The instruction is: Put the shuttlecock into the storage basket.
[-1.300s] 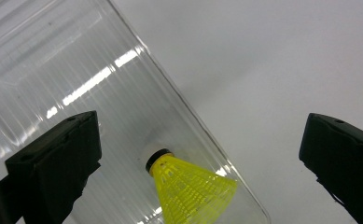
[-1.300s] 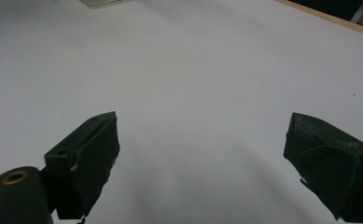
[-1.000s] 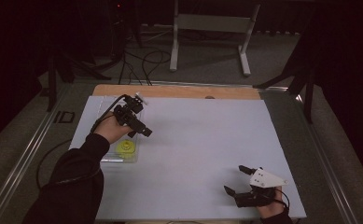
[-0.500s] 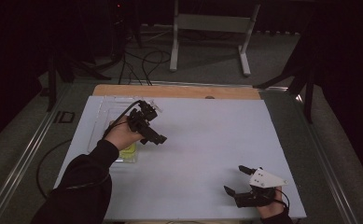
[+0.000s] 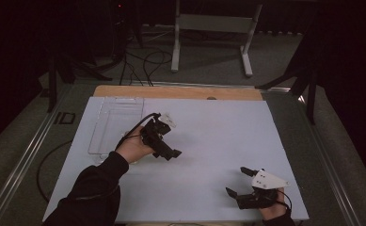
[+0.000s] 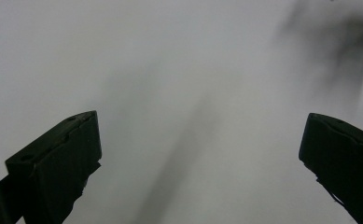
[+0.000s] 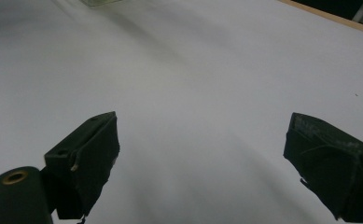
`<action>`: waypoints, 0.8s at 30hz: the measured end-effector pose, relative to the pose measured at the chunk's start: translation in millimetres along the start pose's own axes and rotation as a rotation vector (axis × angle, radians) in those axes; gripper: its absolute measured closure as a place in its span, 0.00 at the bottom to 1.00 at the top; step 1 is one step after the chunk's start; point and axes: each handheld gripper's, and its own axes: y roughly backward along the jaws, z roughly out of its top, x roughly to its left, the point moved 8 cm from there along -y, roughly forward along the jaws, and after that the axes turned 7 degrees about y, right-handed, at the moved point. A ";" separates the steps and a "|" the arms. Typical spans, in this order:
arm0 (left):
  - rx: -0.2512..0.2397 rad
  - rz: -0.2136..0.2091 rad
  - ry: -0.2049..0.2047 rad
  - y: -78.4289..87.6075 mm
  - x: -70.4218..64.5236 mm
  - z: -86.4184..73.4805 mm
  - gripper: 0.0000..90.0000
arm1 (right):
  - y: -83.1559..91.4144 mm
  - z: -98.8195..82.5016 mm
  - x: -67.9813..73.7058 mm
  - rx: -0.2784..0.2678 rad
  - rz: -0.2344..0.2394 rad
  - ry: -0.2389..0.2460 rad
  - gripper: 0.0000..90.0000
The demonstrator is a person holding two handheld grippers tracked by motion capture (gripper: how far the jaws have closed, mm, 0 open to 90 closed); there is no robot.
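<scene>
White tabletop (image 5: 209, 141) spreads wide, a clear plastic tray (image 5: 117, 122) at its left. Left gripper (image 5: 169, 153) hovers just right of it, jaws wide and empty; right gripper (image 5: 239, 181) rests near the front edge, equally open and empty. Best to swing the left one back squarely over the tray rim before closing.

You are working in a lab or test-rig space — not a home. The table (image 5: 218, 188) carries a plain white sheet over a wooden board (image 5: 176, 92), edged by metal rails (image 5: 20, 160). Beyond it, you see a grey carpeted floor, loose cables (image 5: 145, 61), and a bare metal stand (image 5: 213, 28) — all in dim surroundings.
</scene>
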 end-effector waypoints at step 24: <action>-0.032 -0.057 -0.010 -8.6 -30.9 -63.2 0.00 | -0.6 -0.3 0.3 0.003 0.002 -0.006 0.12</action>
